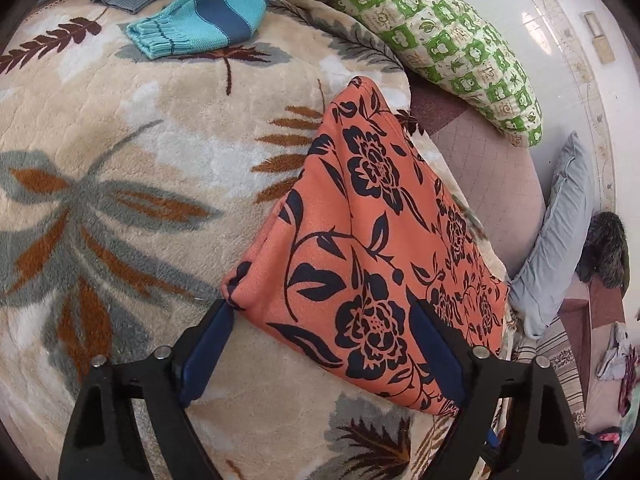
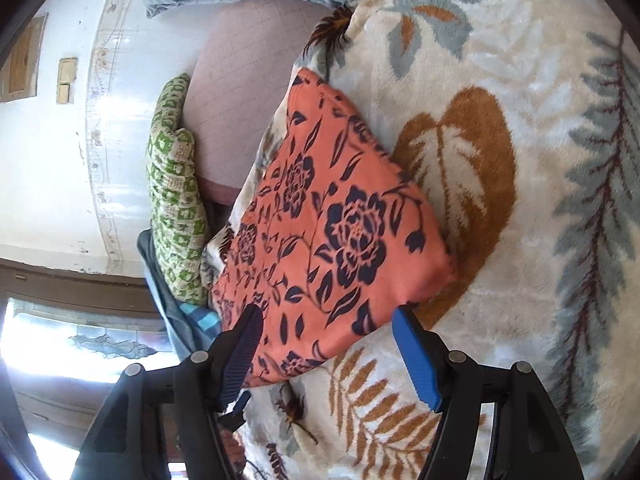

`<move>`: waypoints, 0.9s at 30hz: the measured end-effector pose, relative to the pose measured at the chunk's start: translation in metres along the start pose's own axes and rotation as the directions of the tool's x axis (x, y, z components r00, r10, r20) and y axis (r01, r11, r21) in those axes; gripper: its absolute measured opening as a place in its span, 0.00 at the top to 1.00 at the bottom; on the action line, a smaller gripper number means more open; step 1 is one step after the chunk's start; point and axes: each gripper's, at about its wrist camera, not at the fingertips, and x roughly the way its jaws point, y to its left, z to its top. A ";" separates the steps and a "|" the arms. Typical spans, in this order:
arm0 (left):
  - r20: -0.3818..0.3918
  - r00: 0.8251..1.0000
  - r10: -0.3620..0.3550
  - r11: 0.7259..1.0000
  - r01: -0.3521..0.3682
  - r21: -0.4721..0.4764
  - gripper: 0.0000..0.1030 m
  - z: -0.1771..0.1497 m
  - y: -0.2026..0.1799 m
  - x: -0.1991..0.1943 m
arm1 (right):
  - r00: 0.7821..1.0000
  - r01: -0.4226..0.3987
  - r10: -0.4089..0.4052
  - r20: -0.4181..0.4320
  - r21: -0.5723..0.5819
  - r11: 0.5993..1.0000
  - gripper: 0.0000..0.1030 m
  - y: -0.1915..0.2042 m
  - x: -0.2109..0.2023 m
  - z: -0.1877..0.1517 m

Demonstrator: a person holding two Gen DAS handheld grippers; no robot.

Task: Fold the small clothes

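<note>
An orange garment with a dark floral print (image 1: 372, 240) lies folded into a compact block on the cream leaf-patterned blanket (image 1: 140, 160). It also shows in the right wrist view (image 2: 332, 224). My left gripper (image 1: 324, 316) is open, its blue fingers either side of the garment's near edge, just above it. My right gripper (image 2: 328, 316) is open too, its fingers straddling the opposite edge of the same garment. Neither gripper holds cloth.
A blue and turquoise striped sweater (image 1: 212, 12) lies at the blanket's far edge. A green patterned pillow (image 1: 436, 44) and a grey pillow (image 1: 560, 232) lie beside the blanket near the white wall. The bed edge lies just past the garment.
</note>
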 end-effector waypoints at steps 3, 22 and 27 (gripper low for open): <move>0.010 1.000 0.013 1.000 -0.013 0.012 0.15 0.001 -0.001 0.006 | 0.999 0.048 -0.048 -0.022 -0.038 0.998 0.32 0.005 0.015 -0.001; 0.192 0.970 -0.148 0.984 0.124 0.130 0.16 -0.001 -0.017 0.001 | 0.990 0.038 -0.044 0.135 0.049 0.998 0.32 -0.021 0.038 0.017; 0.174 0.985 -0.020 0.988 -0.006 0.152 0.16 -0.002 -0.017 0.013 | 0.981 0.099 -0.086 0.174 -0.069 0.993 0.34 -0.005 0.049 0.025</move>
